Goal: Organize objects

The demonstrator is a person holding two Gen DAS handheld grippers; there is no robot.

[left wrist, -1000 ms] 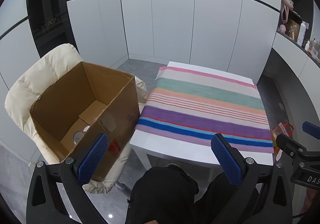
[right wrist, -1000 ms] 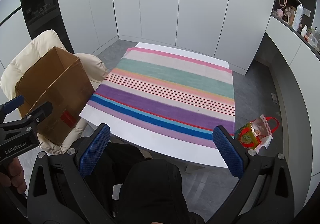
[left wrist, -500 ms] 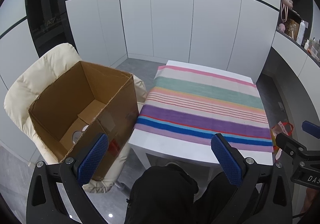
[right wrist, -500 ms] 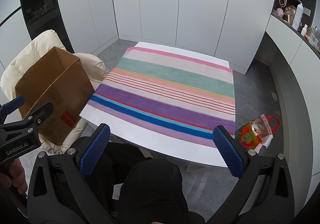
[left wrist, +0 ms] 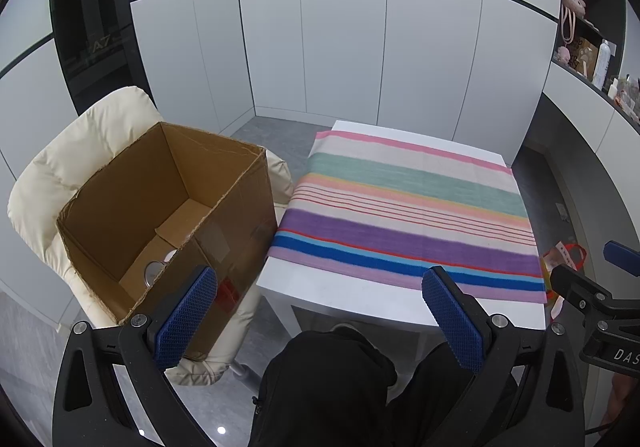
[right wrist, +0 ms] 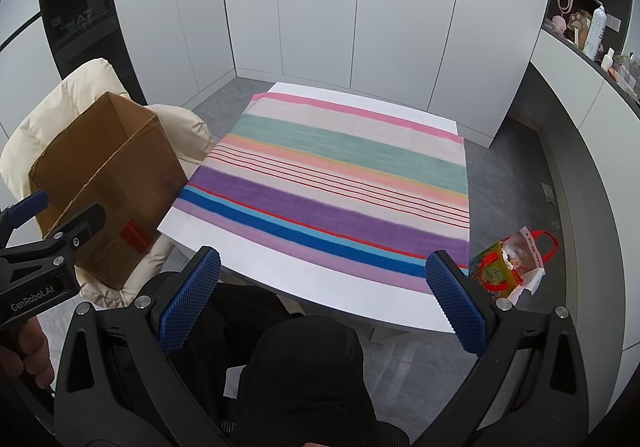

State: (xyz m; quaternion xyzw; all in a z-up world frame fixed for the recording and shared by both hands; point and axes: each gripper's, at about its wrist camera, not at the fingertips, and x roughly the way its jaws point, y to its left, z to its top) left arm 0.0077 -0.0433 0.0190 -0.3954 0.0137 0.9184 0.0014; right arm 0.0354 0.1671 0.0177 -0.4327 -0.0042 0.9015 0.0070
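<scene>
The left gripper (left wrist: 320,321) hung low in the frame with its blue pads (left wrist: 186,321) spread wide and nothing between them. The right gripper (right wrist: 320,305) was the same: pads (right wrist: 456,305) far apart, empty. Both were held above the seated person's dark-clad knees (left wrist: 328,379), short of the table's (left wrist: 344,297) near white edge.

Past the fingers, a striped cloth (left wrist: 404,215) covered most of the tabletop, with pink, green, purple and blue bands running across it. Nothing lay on the cloth.

At the left of the frame, an open cardboard box (left wrist: 132,207) sat on a cream padded chair (left wrist: 60,167), just beside the table's left edge. Down in the box's bottom lay a small round metallic thing (left wrist: 152,271), partly hidden by the near wall; I couldn't tell what it was.

On the floor at lower right, near the table's corner, stood a colourful bag (right wrist: 508,267) with red handles. Shelves (right wrist: 580,23) at upper right held a bottle and small items.
</scene>
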